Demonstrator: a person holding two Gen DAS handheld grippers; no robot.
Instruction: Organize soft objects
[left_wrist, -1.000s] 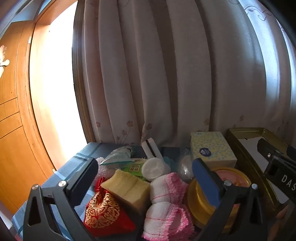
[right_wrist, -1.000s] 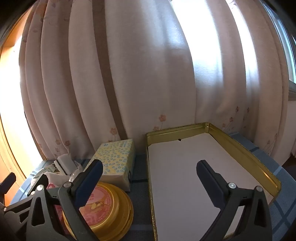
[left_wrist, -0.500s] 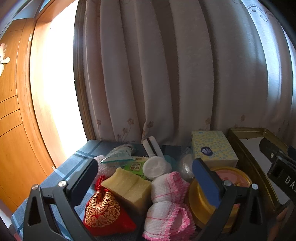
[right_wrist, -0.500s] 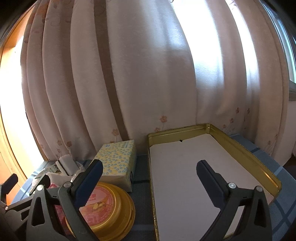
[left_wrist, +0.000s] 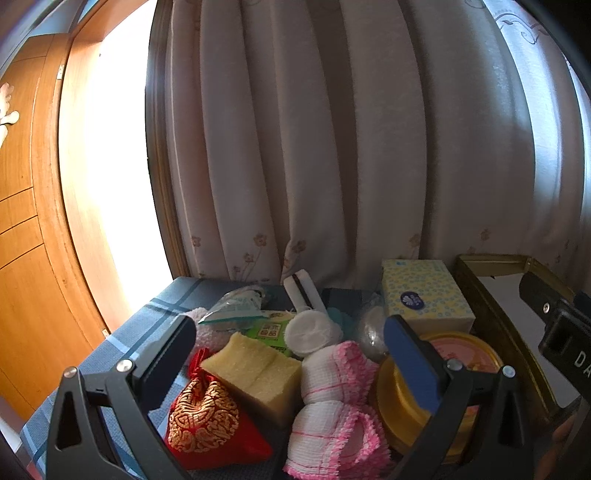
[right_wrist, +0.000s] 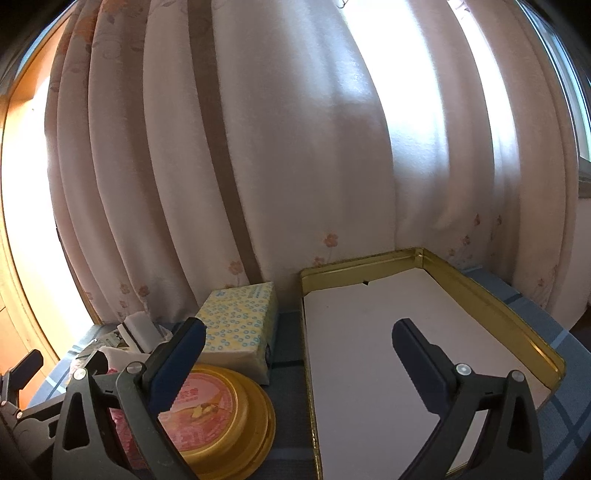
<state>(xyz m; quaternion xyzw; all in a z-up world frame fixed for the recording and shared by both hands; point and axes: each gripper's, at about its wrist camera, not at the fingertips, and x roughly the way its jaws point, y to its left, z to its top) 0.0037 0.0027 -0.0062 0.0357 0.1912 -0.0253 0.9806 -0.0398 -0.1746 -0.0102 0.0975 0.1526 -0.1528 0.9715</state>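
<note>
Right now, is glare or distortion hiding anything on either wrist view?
Left wrist view: the doorway is blown out white, but the yellow sponge and red pouch read clearly. Right wrist view: sun glares through the curtain, yet the gold tray stays legible. Both views bend straight edges, fisheye style.

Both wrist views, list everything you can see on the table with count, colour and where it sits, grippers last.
Tray: one, gold, white-lined, right side.
Tissue pack: one, yellow with blue rings, left of tray.
Round tin: one, yellow with pink lid, in front of tissue pack.
Rolled cloths: two, white with pink trim, left of tin.
Sponge: one, yellow, left of cloths.
Pouch: one, red and gold, near left.
Cotton pads: one stack, white, behind sponge.
Curtain: one, pale pink, behind the table.
Left gripper: open, over the pile.
Right gripper: open, over the tray edge.
</note>
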